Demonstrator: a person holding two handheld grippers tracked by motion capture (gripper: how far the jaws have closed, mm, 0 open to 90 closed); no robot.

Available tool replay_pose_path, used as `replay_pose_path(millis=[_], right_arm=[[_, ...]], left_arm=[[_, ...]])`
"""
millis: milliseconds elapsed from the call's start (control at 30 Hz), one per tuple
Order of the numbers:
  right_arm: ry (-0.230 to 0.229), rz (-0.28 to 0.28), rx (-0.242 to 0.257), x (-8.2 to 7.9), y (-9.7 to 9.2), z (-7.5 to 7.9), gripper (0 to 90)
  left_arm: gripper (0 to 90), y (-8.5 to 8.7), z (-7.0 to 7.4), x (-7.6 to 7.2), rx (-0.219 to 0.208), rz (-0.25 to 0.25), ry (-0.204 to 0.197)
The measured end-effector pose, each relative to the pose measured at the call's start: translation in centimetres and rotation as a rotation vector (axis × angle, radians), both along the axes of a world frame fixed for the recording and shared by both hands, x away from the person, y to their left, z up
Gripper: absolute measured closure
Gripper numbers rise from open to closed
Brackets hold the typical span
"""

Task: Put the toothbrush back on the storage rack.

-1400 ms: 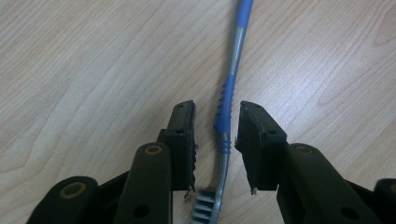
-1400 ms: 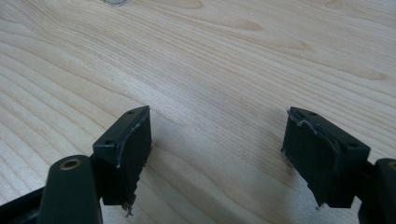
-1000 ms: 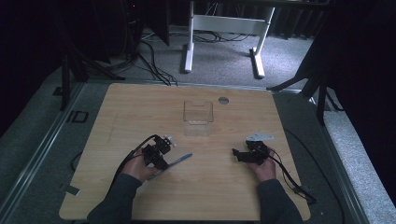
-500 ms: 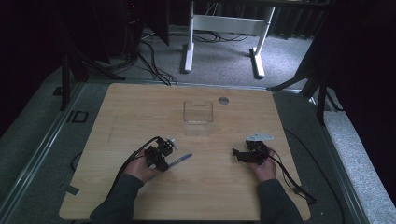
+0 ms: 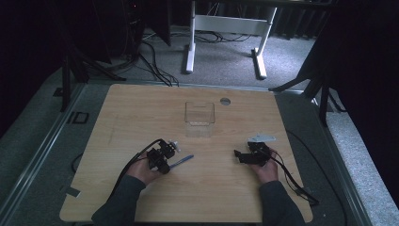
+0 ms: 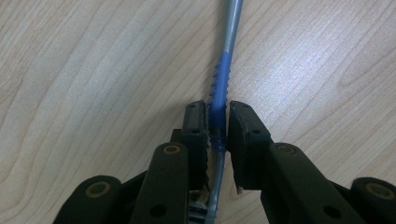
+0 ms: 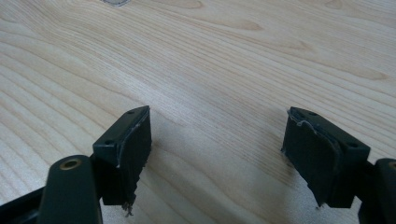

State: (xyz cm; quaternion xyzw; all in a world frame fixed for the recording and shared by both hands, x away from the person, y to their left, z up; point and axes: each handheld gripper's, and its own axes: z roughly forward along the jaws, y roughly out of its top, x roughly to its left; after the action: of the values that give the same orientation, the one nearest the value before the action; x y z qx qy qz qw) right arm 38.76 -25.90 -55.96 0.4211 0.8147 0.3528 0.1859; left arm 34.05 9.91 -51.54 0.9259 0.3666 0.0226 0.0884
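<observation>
A pen (image 5: 183,161) with a grey barrel and a ribbed blue grip (image 6: 223,70) lies on the wooden table (image 5: 141,113), left of the middle. My left gripper (image 5: 167,164) is low over the pen's near end. Its jaws have just been closing, and its pads (image 6: 200,122) now press on both sides of the blue grip, so the left gripper (image 6: 217,114) is shut on the pen. My right gripper (image 5: 238,157) rests near the table's right side, pointing left. In the right gripper view it (image 7: 217,135) stands open over bare wood, with nothing between its fingers.
A clear plastic box (image 5: 200,115) stands at the middle of the table, beyond both grippers. A round grey cap (image 5: 225,100) sits in the tabletop behind it. Cables trail from both grippers toward the near edge. A white table frame (image 5: 226,28) stands on the floor beyond.
My left gripper has crept slightly toward the pen. The right hand and the pen have stayed where they were.
</observation>
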Motion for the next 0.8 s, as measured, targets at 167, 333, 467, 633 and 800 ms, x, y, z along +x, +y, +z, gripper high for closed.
replay_pose_path(millis=[167, 333, 467, 633, 800], right_arm=[[0.000, 0.000, 0.001, 0.00, 0.00, -0.01, 23.2], [0.000, 0.000, 0.000, 0.00, 0.00, 0.00, 23.2], [0.000, 0.000, 0.000, 0.00, 0.00, 0.00, 23.2], [0.000, 0.000, 0.000, 0.00, 0.00, 0.00, 23.2], [0.000, 0.000, 0.000, 0.00, 0.00, 0.00, 23.3]], left_arm=[[77.3, -0.06, -0.12, 0.07, 0.010, 0.000, 0.004], [77.3, -0.17, -0.29, 0.11, 0.019, -0.006, 0.006], [77.4, -0.15, -0.30, 0.15, 0.016, -0.007, 0.008], [78.4, -0.03, -0.29, 0.23, 0.013, -0.010, 0.008], [79.2, 0.04, -0.29, 0.21, 0.006, -0.014, 0.005]])
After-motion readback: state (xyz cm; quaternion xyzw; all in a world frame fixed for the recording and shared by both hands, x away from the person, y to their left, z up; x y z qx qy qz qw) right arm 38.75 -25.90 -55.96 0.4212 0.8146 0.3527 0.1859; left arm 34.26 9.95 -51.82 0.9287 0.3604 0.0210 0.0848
